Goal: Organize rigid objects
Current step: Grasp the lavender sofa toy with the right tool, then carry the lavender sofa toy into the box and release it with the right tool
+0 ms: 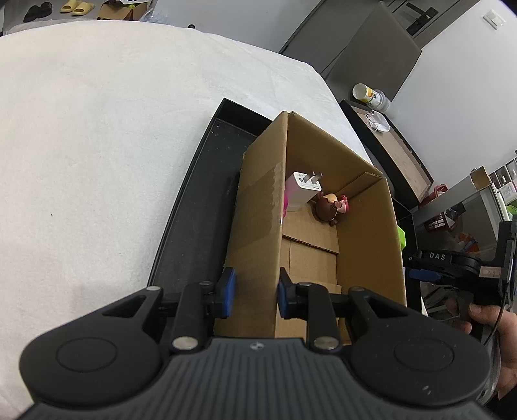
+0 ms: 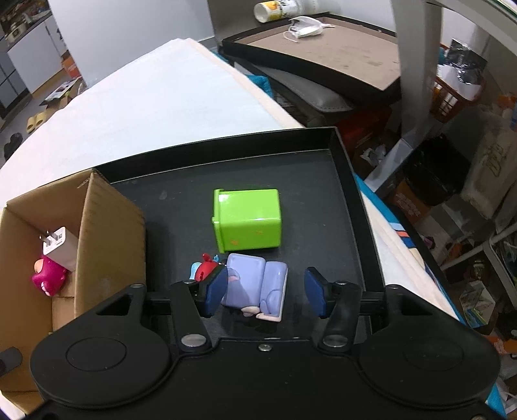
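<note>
Left wrist view: the left gripper [image 1: 254,297] is clamped on the near left wall of the cardboard box [image 1: 258,206], one pad either side of it. Ahead of it, at the box's far end, lie a white charger [image 1: 302,190] and a brown figurine [image 1: 329,208].

Right wrist view: the right gripper [image 2: 265,292] has its jaws apart, with a lilac toy [image 2: 255,284] between them on the black tray [image 2: 352,181]; the left pad is at the toy, the right pad clear. A green bin [image 2: 247,219] lies just beyond.

this is looking like a lived-in home, likely a bedroom: a white mattress [image 1: 97,145] is taking up the middle, slippers [image 1: 77,7] are lying on the floor, and cluttered storage shelves [image 2: 458,90] are crowding one side.
</note>
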`<state>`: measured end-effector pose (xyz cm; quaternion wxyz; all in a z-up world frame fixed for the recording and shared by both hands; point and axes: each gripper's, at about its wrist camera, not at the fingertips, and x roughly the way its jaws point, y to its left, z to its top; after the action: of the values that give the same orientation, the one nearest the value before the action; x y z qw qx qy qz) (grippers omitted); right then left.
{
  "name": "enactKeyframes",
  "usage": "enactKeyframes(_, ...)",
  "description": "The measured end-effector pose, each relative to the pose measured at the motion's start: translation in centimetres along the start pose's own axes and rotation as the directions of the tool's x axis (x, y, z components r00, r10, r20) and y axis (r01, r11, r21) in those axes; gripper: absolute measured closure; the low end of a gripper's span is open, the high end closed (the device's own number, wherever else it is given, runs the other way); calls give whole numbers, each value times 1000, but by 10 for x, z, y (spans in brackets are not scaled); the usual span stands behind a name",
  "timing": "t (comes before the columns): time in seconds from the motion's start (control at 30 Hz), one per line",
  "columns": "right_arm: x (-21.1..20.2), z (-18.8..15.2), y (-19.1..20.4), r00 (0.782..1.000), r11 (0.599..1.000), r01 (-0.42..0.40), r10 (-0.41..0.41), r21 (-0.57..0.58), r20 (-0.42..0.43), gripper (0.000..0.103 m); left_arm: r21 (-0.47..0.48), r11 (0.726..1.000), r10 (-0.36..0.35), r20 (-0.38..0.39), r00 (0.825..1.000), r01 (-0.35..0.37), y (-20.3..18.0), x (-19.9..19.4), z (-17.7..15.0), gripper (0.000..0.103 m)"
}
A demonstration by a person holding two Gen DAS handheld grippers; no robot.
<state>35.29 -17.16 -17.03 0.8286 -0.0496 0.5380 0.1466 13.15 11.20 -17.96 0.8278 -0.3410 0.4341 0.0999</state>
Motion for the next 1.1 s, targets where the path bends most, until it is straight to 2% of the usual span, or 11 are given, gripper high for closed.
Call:
enactKeyframes(0.1,3,4,2,1000,1000,-14,14,9,-14,42,2,1000,1,0,1000,-1,0,0,0,78)
enactKeyframes(0.3,12,10,0,995,993,-87,90,84,-39,42,-1,1000,-4,-2,1000,4,0,1,0,78)
enactKeyframes(0.5,23,13,10,990,987,-116,124,112,-67,41,-3,1000,-8,-3,1000,8,2,1,0,78)
enactKeyframes(0.63,45,5,23,988,998,-22,31,63,-149,56,-4,1000,-11,-5,1000,11,2,2,1,77)
enactKeyframes(0.73,46,-1,31,994,999,23,-20,27,-110,58,-7,1000,-13,-4,1000,13,3,2,0,77)
enactKeyframes(1.1,39,-5,39,994,1000,24,-25,-14,-105,59,-9,1000,-10,-5,1000,10,3,4,1,77)
